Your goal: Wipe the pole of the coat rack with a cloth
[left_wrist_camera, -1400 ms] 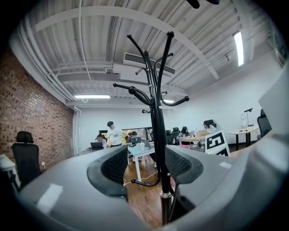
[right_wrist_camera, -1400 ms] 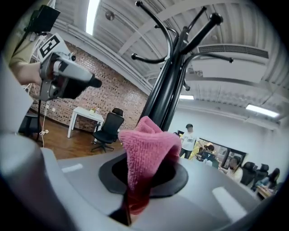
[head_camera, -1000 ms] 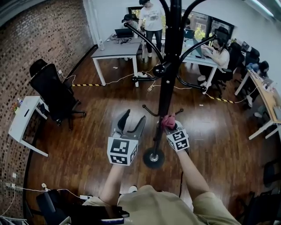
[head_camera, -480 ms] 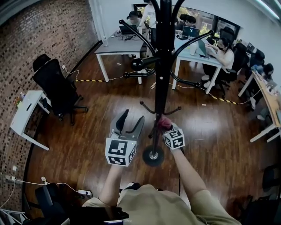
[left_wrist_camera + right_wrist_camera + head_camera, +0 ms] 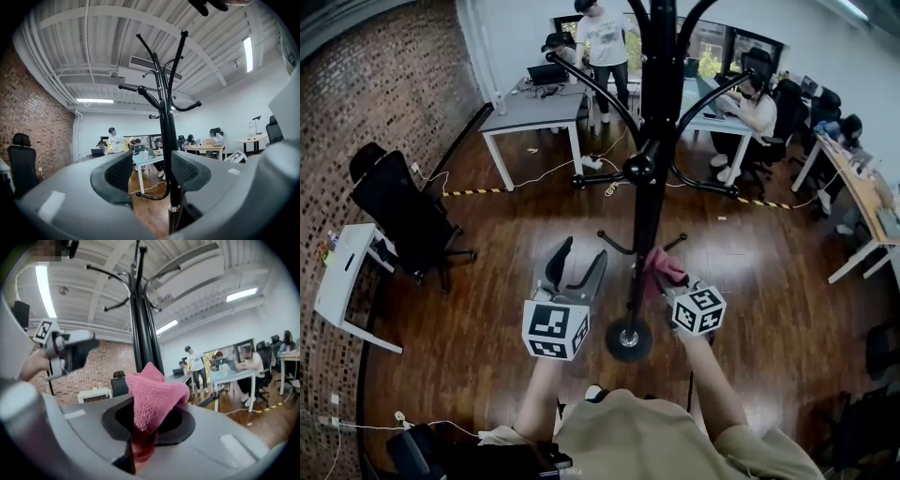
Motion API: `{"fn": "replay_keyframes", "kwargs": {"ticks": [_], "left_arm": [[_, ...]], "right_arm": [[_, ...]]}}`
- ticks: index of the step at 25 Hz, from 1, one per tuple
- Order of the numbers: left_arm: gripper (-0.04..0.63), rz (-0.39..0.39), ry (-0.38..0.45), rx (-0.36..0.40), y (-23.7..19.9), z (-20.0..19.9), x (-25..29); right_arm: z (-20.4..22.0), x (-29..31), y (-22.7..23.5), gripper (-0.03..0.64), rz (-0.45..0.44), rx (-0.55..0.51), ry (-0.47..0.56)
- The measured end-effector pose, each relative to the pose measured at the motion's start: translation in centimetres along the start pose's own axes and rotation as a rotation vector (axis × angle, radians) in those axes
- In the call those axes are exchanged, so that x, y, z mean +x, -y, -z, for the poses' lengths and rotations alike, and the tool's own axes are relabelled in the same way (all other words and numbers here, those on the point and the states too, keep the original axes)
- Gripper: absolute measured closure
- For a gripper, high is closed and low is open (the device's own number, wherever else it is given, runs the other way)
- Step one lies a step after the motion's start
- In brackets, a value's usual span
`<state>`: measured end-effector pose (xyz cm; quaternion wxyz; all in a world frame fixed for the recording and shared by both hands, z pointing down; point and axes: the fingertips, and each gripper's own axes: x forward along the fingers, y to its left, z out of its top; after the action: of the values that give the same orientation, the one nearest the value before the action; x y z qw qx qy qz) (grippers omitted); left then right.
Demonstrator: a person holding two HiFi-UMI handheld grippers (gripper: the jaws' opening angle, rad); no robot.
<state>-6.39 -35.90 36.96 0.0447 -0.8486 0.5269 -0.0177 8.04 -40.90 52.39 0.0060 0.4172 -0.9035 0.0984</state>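
Observation:
The black coat rack pole (image 5: 649, 202) rises from its round base (image 5: 628, 339) on the wooden floor. My right gripper (image 5: 659, 272) is shut on a pink cloth (image 5: 661, 265), held close against the pole's right side low down; I cannot tell whether they touch. In the right gripper view the cloth (image 5: 154, 397) bulges out of my right gripper (image 5: 149, 425), with the pole (image 5: 143, 341) directly behind it. My left gripper (image 5: 581, 253) hovers open and empty just left of the pole. In the left gripper view, the pole (image 5: 167, 154) stands beyond my left gripper (image 5: 149, 171).
Curved hook arms (image 5: 591, 89) branch out from the pole at several heights. A black office chair (image 5: 403, 211) and a small white table (image 5: 342, 272) stand at the left. Desks (image 5: 530, 108) with several people sit at the back, behind yellow-black floor tape (image 5: 478, 191).
My right gripper has shifted slightly right and down along the pole with the cloth. The left gripper has stayed about where it was, still open.

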Motion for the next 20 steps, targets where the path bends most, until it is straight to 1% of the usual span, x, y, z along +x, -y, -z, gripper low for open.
{"fn": "replay_keyframes", "kwargs": {"ticks": [3, 5, 6, 8, 11, 13, 15, 17, 20], "left_arm": [[0.342, 0.039, 0.007, -0.003, -1.2, -0.5, 0.3], [0.342, 0.037, 0.011, -0.022, -1.8, -0.5, 0.2], [0.342, 0.032, 0.011, -0.031, -1.9, -0.3, 0.4], [0.342, 0.022, -0.001, -0.039, -1.8, 0.2, 0.9], [0.342, 0.004, -0.026, -0.046, -1.6, 1.0, 1.3], [0.342, -0.004, -0.031, -0.045, -1.3, 1.1, 1.4], [0.342, -0.019, -0.037, -0.045, -1.1, 1.1, 1.5], [0.342, -0.032, -0.042, -0.046, -0.9, 1.1, 1.4], [0.342, -0.048, -0.052, -0.041, -0.6, 1.5, 1.3]], "right_arm": [[-9.3, -2.5, 0.5, 0.561, 0.102, -0.066, 0.200], [-14.2, -3.1, 1.0, 0.561, 0.138, -0.106, 0.278], [-16.1, -3.0, 1.1, 0.561, 0.128, -0.113, 0.296], [-18.6, -2.0, 1.4, 0.562, 0.070, -0.095, 0.295], [-21.0, -0.3, 1.3, 0.562, -0.027, -0.071, 0.297], [-22.7, 0.2, 0.4, 0.563, -0.084, -0.081, 0.325], [-24.1, 0.4, -0.3, 0.571, -0.121, -0.112, 0.360], [-24.5, 0.4, -0.6, 0.574, -0.168, -0.146, 0.372], [-22.9, 0.5, -0.7, 0.574, -0.268, -0.188, 0.316]]}}
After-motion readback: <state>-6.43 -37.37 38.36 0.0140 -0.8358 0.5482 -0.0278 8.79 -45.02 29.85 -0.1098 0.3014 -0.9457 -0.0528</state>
